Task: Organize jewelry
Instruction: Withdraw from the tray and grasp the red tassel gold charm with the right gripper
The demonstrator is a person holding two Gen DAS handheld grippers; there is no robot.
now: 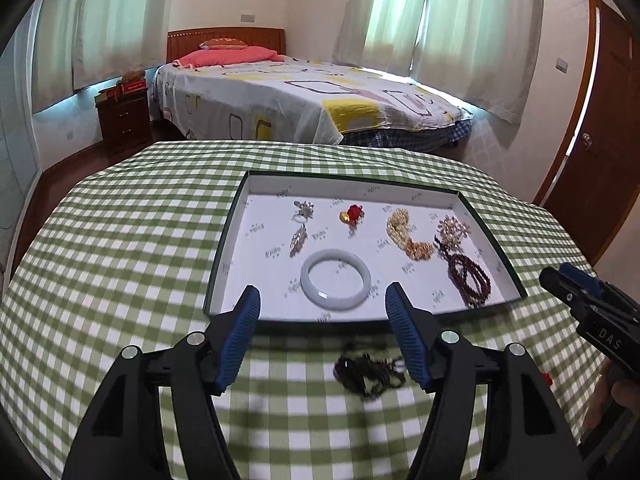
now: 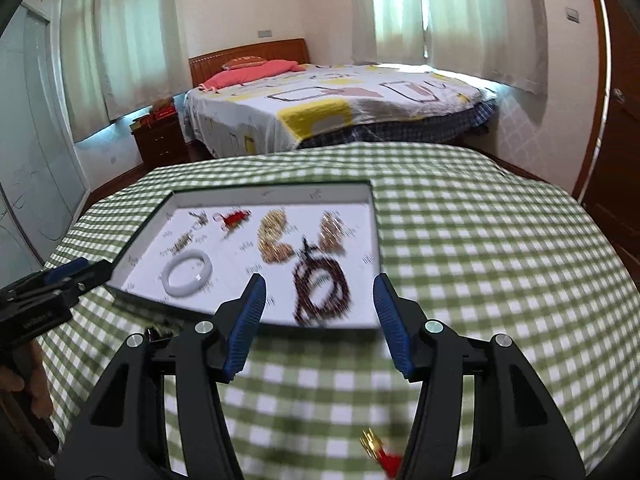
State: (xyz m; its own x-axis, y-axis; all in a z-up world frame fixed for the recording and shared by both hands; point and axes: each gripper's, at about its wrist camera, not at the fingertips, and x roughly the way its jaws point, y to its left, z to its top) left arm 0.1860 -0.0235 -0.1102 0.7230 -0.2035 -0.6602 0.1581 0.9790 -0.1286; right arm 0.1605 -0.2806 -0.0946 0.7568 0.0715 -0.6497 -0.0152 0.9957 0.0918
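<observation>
Left wrist view: taken from behind the left tool [image 1: 322, 300], angled down across the table [image 1: 120, 240] toward the tray [image 1: 236, 208] and the bed [image 1: 304, 96] beyond. Right wrist view: set further right, same heading, the right tool [image 2: 320, 292] close in the foreground. Tray, table and bed are shared; each tool is caught at the other view's edge.

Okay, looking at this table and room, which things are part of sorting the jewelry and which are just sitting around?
Part of the job:
- white tray
- white bangle
- dark bead strand in the tray
- gold bead strand
- dark beads loose on the cloth
- red-and-gold charm on the cloth

Just lying about:
- bed
- nightstand
- door
</observation>
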